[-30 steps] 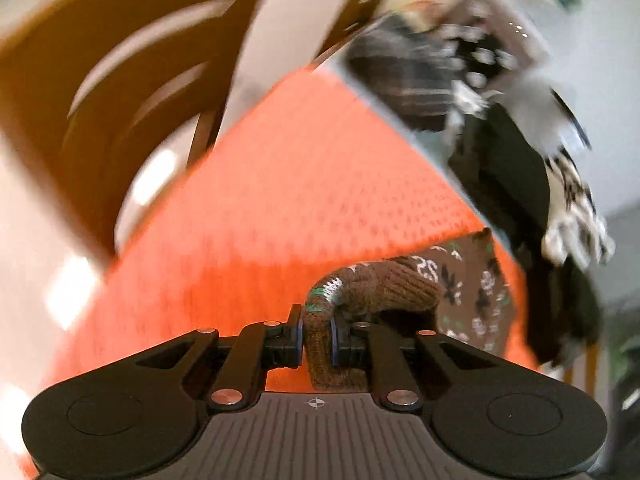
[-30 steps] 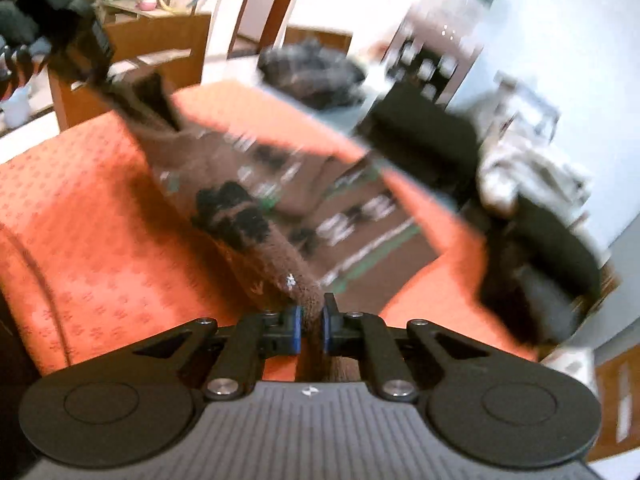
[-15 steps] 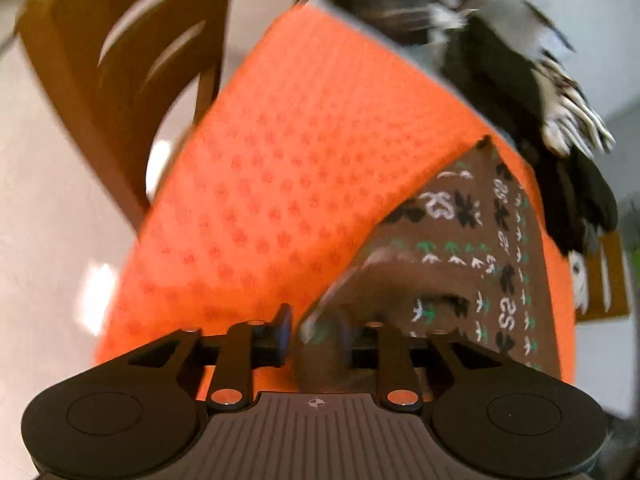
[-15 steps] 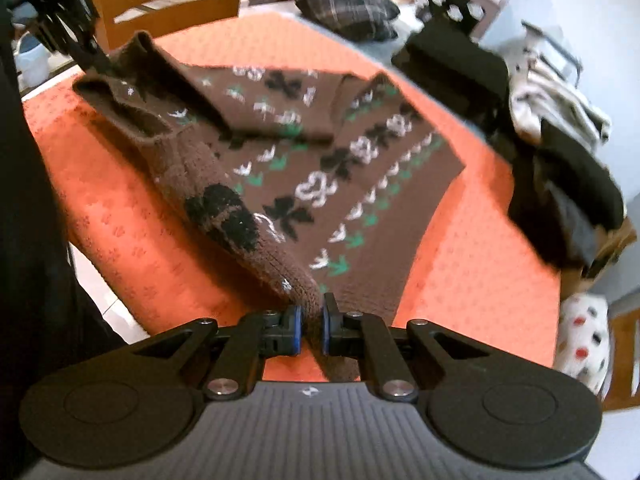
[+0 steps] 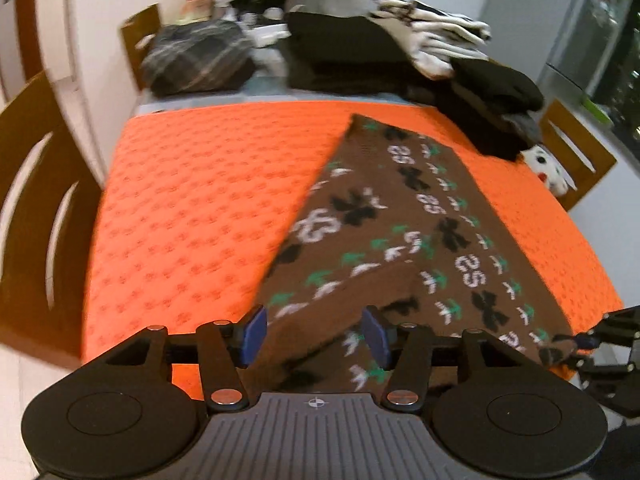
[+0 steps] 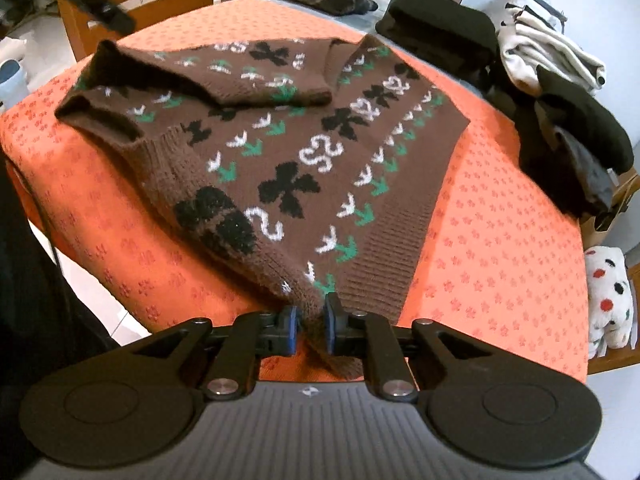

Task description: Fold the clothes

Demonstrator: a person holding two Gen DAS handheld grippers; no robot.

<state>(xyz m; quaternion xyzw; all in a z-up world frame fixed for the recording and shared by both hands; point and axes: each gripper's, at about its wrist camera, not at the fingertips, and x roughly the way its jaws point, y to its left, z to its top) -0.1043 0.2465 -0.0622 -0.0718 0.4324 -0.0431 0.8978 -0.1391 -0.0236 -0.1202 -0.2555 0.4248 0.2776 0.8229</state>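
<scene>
I count one brown patterned sweater [image 6: 320, 152] spread on the worktop [image 5: 192, 208], which is covered by a single orange cloth with a small repeated print. From my left wrist view, going left to right: one wooden chair [image 5: 36, 216] at the near left edge, a second chair back [image 5: 140, 40] at the far left corner, a grey plaid bundle [image 5: 196, 60], a black folded stack [image 5: 340, 52], a white and black striped garment [image 5: 436, 44], another dark heap [image 5: 496, 104], then a white spotted soft toy [image 5: 548, 168] and a third chair [image 5: 576, 156] at the right edge.

My left gripper [image 5: 315, 334] stands wide open, its blue pads on either side of a raised fold of the sweater without clamping it. My right gripper [image 6: 310, 326] is nearly closed, its jaws pinching the sweater's ribbed corner at the near edge of the worktop; I also see it at the lower right of the left view, with knit between its tips.

The sweater lies diagonally, one sleeve folded across its body. White walls stand behind, and pale floor shows beside the worktop.
</scene>
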